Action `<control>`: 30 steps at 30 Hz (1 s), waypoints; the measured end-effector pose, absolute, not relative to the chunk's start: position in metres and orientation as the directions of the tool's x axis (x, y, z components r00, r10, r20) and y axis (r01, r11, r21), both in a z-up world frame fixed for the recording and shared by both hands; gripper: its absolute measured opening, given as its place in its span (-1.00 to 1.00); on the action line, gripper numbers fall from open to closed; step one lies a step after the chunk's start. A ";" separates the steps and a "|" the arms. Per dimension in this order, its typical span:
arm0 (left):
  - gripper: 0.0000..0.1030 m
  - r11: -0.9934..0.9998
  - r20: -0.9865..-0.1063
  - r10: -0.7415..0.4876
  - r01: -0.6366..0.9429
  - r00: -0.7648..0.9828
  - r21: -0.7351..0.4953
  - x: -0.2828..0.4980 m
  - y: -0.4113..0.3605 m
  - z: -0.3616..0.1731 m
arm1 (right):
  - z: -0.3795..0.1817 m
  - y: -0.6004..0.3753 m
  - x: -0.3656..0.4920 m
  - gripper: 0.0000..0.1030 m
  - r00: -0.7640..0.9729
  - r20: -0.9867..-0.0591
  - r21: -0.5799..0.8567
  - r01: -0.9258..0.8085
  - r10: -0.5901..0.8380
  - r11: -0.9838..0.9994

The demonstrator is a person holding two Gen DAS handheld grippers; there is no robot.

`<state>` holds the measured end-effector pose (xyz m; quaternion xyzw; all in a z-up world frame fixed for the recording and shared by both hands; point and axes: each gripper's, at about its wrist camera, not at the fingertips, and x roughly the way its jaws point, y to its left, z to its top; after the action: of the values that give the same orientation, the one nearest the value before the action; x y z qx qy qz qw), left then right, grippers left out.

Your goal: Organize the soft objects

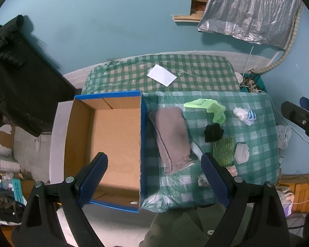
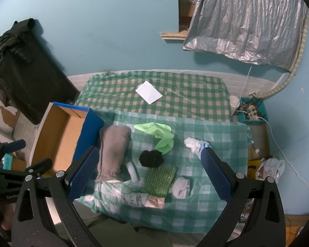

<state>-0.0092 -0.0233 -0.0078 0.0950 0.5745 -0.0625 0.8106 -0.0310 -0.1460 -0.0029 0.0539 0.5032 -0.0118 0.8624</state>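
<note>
An empty blue cardboard box [image 1: 105, 144] [image 2: 57, 140] stands at the left of a checked tablecloth [image 1: 247, 127] [image 2: 216, 185]. Beside it lies a folded grey-brown cloth [image 1: 172, 138] [image 2: 112, 152]. Further right are a lime green sock [image 1: 210, 109] [image 2: 158, 133], a black sock ball [image 1: 213, 132] [image 2: 151, 158], a white and blue sock [image 1: 244, 115] [image 2: 195, 144], a green knitted cloth [image 1: 223, 150] [image 2: 159, 180] and a grey sock ball [image 1: 241, 153] [image 2: 182, 187]. My left gripper [image 1: 154, 177] hangs open above the box's right wall. My right gripper [image 2: 147, 173] hangs open over the cloths.
A white sheet of paper [image 1: 161, 75] [image 2: 148, 92] lies on the far checked surface. A pale patterned cloth [image 2: 142, 199] lies at the front edge. A black garment [image 1: 16, 76] hangs on the left. A silver foil sheet [image 1: 249, 8] covers the wall opening.
</note>
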 end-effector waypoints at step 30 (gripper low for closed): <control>0.80 0.978 -0.962 -0.012 0.206 0.273 0.046 -0.011 -0.034 -0.027 | -0.020 -0.170 -0.034 0.93 0.451 -0.892 0.075 0.062 0.039 0.995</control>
<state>-0.0106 -0.0337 -0.0274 0.0807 0.5990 -0.0686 0.7937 -0.0335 -0.1696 -0.0199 0.0483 0.5237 -0.0066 0.8505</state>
